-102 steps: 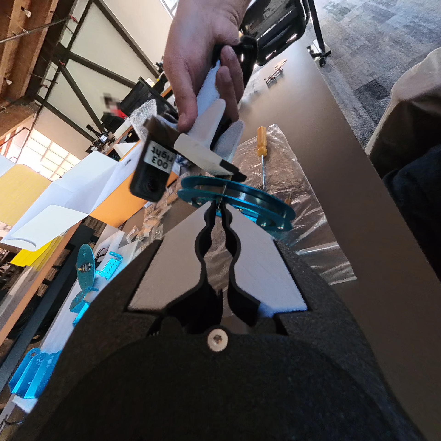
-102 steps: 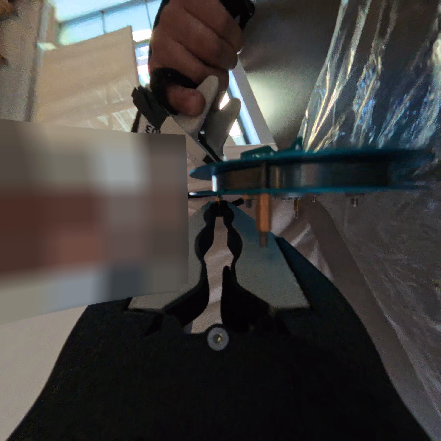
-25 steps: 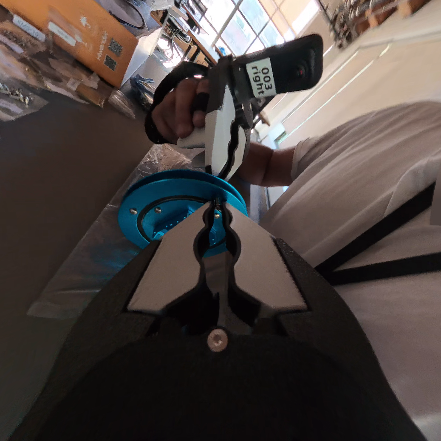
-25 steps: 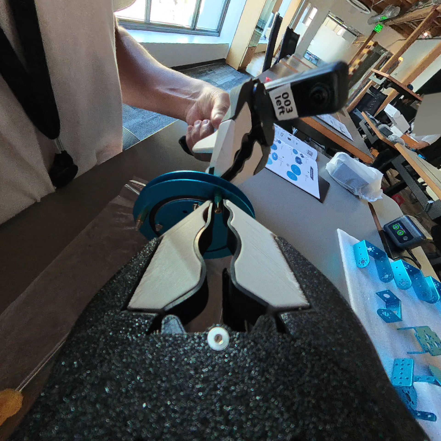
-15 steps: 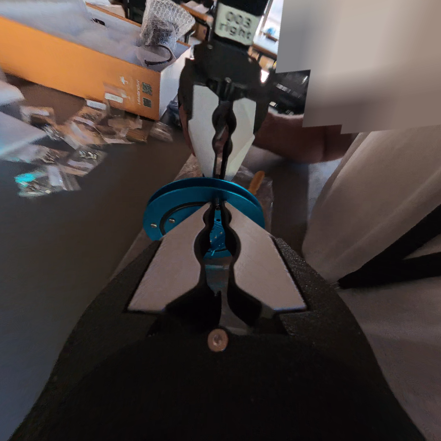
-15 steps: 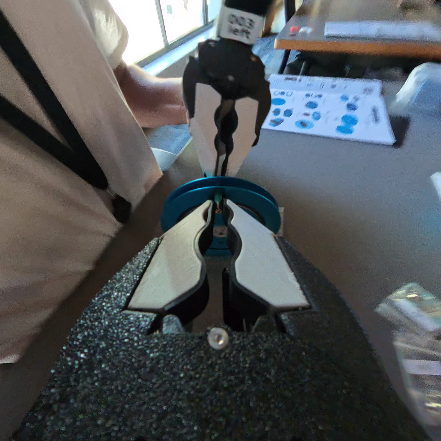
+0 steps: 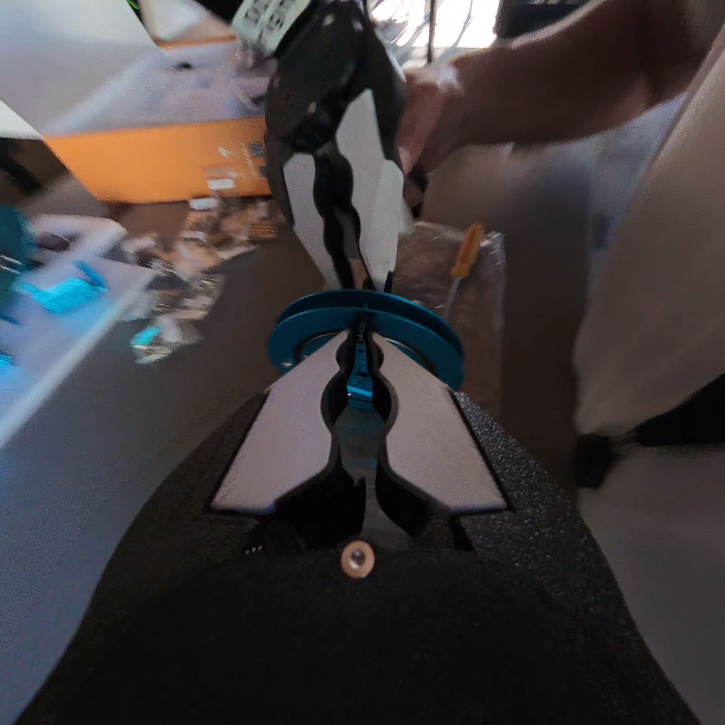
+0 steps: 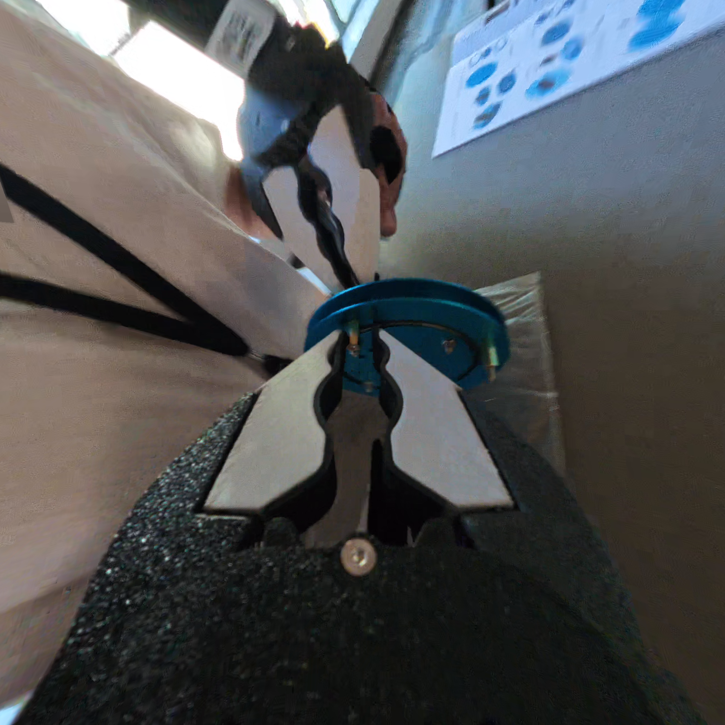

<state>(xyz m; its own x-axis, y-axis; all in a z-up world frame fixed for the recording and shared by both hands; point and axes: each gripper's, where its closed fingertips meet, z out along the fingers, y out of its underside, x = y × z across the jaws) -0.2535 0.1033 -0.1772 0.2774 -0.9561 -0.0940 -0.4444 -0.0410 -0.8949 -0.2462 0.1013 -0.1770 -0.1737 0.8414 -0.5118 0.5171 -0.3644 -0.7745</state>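
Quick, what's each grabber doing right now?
Left hand-held gripper: shut on the blue disc assembly.
Right hand-held gripper: shut on the same disc assembly's opposite rim.

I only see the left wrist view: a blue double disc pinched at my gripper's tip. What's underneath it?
Observer: Short brass posts stick out of the lower face of the blue disc.
Operator: Anything farther off?
Observer: A white printed sheet with blue pictures lies on the table.
Operator: And whoever holds this?
Observer: A hand shows behind the left gripper, which is closed on the disc's far rim.
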